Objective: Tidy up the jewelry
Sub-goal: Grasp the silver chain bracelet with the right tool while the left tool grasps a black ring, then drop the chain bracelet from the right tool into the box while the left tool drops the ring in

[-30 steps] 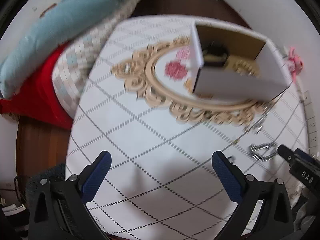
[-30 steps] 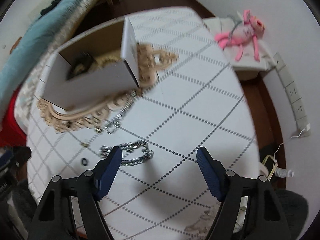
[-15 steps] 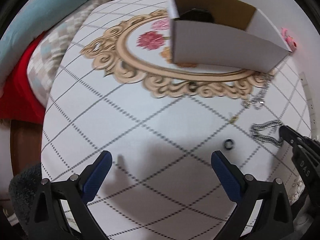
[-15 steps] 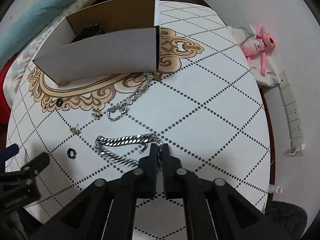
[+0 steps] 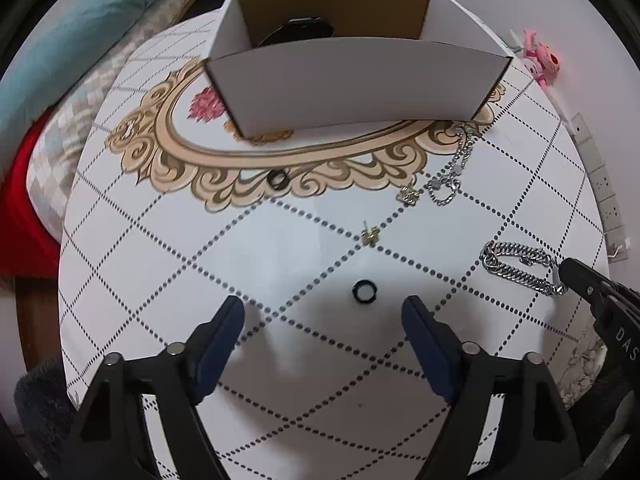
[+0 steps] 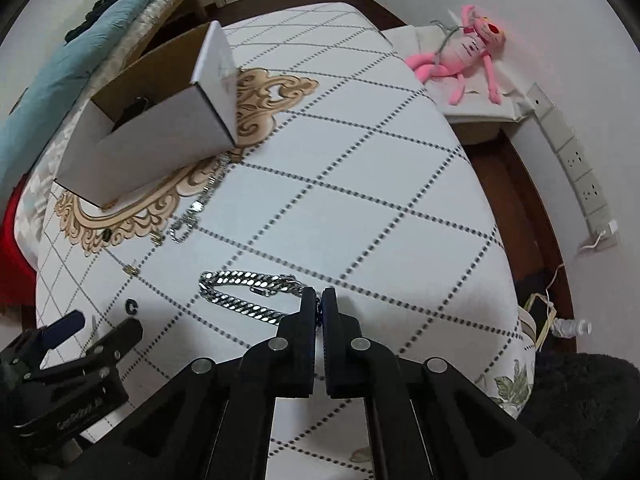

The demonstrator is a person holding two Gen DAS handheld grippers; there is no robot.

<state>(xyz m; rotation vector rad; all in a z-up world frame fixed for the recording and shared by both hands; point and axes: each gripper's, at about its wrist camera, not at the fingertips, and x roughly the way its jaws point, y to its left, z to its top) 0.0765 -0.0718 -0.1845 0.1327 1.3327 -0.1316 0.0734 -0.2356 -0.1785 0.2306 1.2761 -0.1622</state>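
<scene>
A thick silver chain bracelet [image 6: 244, 294] lies on the white tablecloth; my right gripper [image 6: 319, 300] is shut on its near end. It also shows in the left wrist view [image 5: 520, 266]. My left gripper [image 5: 324, 322] is open and empty, just behind a small black ring [image 5: 364, 291]. A gold earring [image 5: 370, 235], a second gold piece [image 5: 408, 194], a thin silver chain [image 5: 454, 172] and another black ring [image 5: 278, 179] lie nearer the open white cardboard box [image 5: 352, 80], which holds a dark item [image 5: 304, 30].
The round table's edge [image 6: 508, 280] drops off to the right. A pink plush toy [image 6: 464, 56] lies on a cushion beyond it. Wall sockets [image 6: 576, 168] are at the right. A blue pillow [image 5: 72, 44] and red cloth [image 5: 28, 200] lie left of the table.
My right gripper closed on the end of the silver bracelet and stays there. My left gripper moved in over the table toward the small black ring, still open.
</scene>
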